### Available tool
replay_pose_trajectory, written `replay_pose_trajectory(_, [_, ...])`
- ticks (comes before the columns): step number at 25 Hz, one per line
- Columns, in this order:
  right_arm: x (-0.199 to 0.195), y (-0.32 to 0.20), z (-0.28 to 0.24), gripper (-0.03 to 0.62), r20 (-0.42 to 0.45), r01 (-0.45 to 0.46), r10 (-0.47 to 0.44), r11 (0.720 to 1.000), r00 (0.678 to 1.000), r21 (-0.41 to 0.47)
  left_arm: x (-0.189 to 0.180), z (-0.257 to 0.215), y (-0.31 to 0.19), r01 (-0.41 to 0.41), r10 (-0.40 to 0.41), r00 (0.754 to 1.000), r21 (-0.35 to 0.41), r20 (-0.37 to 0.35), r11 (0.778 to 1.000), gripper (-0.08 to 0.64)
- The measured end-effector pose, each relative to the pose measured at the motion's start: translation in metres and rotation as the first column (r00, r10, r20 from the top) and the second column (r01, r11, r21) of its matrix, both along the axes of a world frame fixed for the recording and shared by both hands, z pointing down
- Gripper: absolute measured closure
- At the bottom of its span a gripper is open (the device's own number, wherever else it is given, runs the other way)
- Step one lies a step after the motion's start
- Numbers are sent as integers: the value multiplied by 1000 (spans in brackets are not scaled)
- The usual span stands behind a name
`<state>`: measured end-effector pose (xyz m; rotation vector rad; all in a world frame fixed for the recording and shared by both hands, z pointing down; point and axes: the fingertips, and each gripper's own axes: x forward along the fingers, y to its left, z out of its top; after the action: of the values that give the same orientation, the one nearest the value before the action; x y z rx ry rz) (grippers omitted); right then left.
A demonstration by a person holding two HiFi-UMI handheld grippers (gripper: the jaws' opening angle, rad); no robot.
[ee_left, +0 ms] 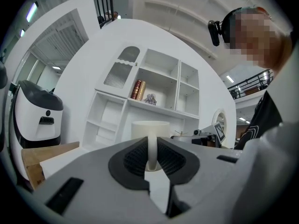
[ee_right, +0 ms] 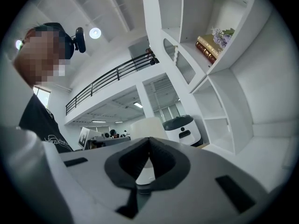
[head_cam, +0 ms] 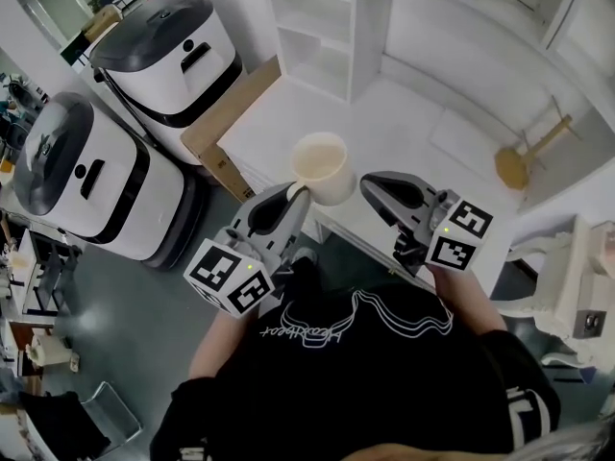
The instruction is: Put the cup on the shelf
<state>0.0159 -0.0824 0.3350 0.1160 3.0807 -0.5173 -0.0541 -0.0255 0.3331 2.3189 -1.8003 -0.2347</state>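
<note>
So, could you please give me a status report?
Left gripper shut on handle of cream cup. Right gripper shut, empty, beside cup. Cup aloft before white shelf unit, nothing between.

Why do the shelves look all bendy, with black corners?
Left gripper view: the wide-angle lens bows the shelf and blackens the corners. Right gripper view: same bending, and a bright ceiling lamp glares. Head view: less bent, evenly lit, the cup sharp.

You are pinching a smooth, matt cream cup [head_cam: 322, 166] between the left gripper's [head_cam: 300, 194] ribbed black pads [ee_left: 134, 160]; the shelf [head_cam: 317, 29] is looking smooth, matt white.
</note>
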Motion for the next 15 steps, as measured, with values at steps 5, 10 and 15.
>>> replay_pose_trajectory(5, [-34,-30,-1,586,-11,-44,44,999,999,-6,-38,-3,-35,-39,39,999,3,-7,999,514])
replay_pose_trajectory(10, [-67,-61,-5,586,-15,-98,98,995,995,-13,-73,-8,-72,-77,77,997,7,28,997,514])
replay_pose_trajectory(15, [-100,-89,-12,586,-8,-159,159,987,987,-9,-107,-13,-106,-138,138,989,8,48,990,514])
